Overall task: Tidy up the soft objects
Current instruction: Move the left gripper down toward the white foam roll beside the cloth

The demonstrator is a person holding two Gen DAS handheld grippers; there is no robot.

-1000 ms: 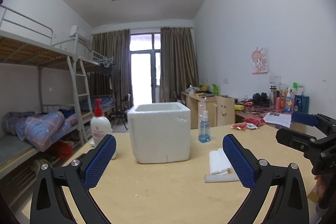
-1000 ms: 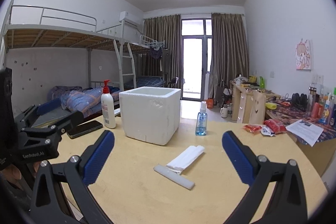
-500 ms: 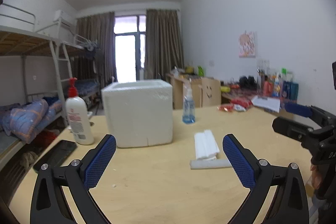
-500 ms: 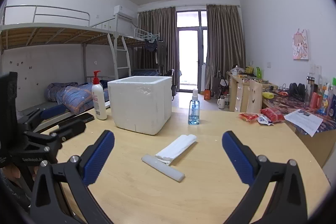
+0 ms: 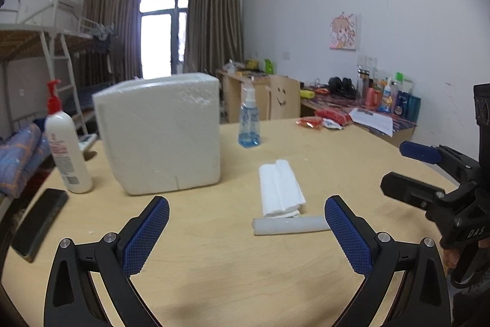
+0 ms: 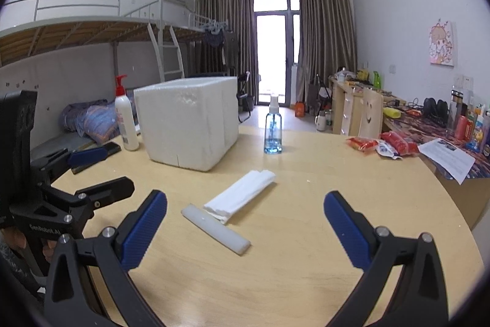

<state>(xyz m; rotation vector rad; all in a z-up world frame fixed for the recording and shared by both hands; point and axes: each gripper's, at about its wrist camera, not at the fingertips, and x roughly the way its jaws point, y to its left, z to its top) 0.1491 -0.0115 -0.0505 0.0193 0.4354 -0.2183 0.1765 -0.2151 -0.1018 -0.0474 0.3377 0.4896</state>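
With both hand-held grippers [image 5: 246, 230] [image 6: 245, 227] wide open and empty, we judge the folded white cloth [image 5: 280, 187] light, limp, best pinched mid-fold.

Folded white cloth [image 5: 280, 187] lies flat on the table, long axis running 12 to 6 o'clock in the left wrist view. Grey-white foam bar [image 5: 289, 225] lies crosswise at its 6 o'clock end, touching. White foam box [image 5: 160, 132] stands upright at 10 o'clock from the cloth, apart.

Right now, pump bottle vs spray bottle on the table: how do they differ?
The pump bottle is opaque white with a red pump; the spray bottle is clear blue with a white nozzle. The pump bottle stands left of the foam box; the spray bottle stands to its right. Both stand upright, untouched.
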